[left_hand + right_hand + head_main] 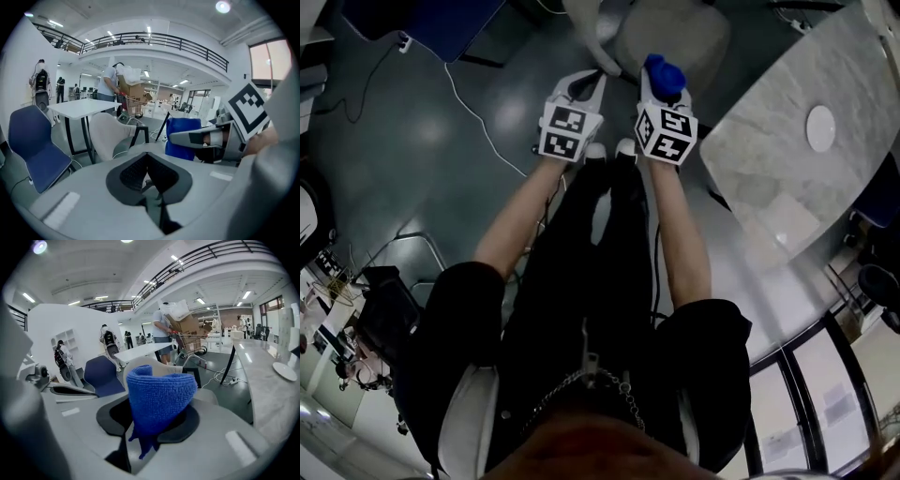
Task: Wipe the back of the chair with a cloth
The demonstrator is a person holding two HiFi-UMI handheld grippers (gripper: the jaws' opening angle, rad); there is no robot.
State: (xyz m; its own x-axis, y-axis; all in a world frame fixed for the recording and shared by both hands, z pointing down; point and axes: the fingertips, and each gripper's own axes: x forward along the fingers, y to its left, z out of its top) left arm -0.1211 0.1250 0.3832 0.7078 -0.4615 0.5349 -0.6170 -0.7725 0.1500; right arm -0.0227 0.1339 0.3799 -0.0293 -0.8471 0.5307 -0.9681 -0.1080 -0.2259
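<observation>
A beige chair (673, 33) stands on the floor just ahead of both grippers; its curved back (165, 365) shows behind the cloth in the right gripper view, and the chair (108, 135) also appears in the left gripper view. My right gripper (662, 77) is shut on a folded blue cloth (158, 397), which stands up out of the jaws. The cloth (664, 71) hangs close to the chair's near edge, apart from it. My left gripper (598, 77) is held beside the right one, its jaws shut with nothing between them (147, 176).
A marble table (806, 159) with a white disc (820, 127) fills the right. A blue chair (33, 145) and a white table (84, 108) stand to the left. A white cable (478, 117) runs over the grey floor. People stand far off near a cart.
</observation>
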